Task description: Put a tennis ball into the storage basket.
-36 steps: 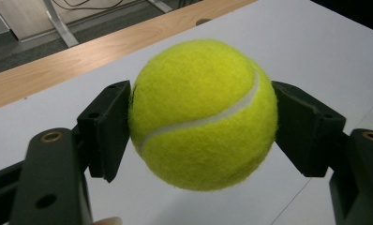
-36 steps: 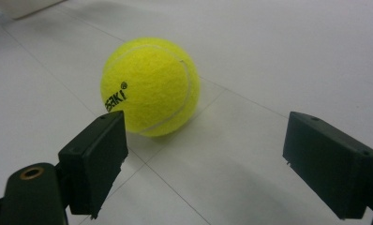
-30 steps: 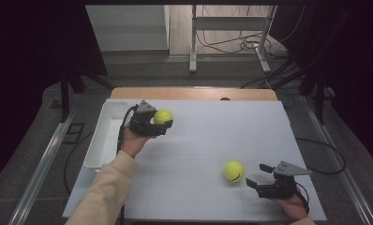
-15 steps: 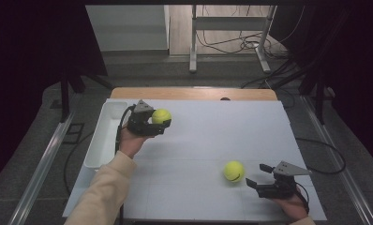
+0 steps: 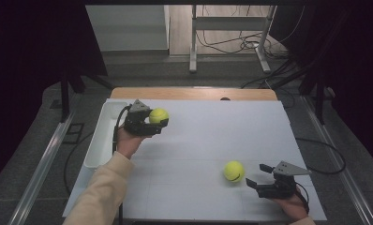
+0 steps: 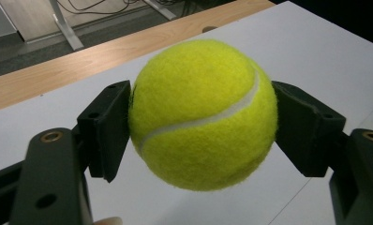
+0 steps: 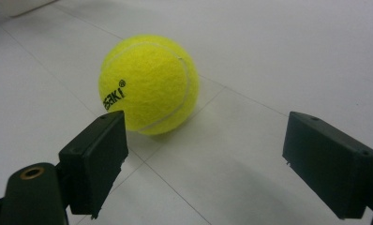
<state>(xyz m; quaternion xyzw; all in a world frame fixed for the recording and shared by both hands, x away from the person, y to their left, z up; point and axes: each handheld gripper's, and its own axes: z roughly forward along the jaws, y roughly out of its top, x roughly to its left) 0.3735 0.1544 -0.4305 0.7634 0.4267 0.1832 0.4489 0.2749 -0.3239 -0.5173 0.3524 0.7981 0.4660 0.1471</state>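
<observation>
Left gripper [image 5: 157, 123] clamps one tennis ball [image 5: 158, 115] just beside the white tray [image 5: 100, 136]. Right gripper [image 5: 256, 175] gapes, far from tray, second ball [image 5: 234, 170] just ahead.

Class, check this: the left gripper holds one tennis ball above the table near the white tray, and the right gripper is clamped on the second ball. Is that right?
Not quite. The right gripper is open, and the second ball lies on the table just ahead of its jaws, as the right gripper view shows. The left gripper does hold one tennis ball near the white tray.
</observation>
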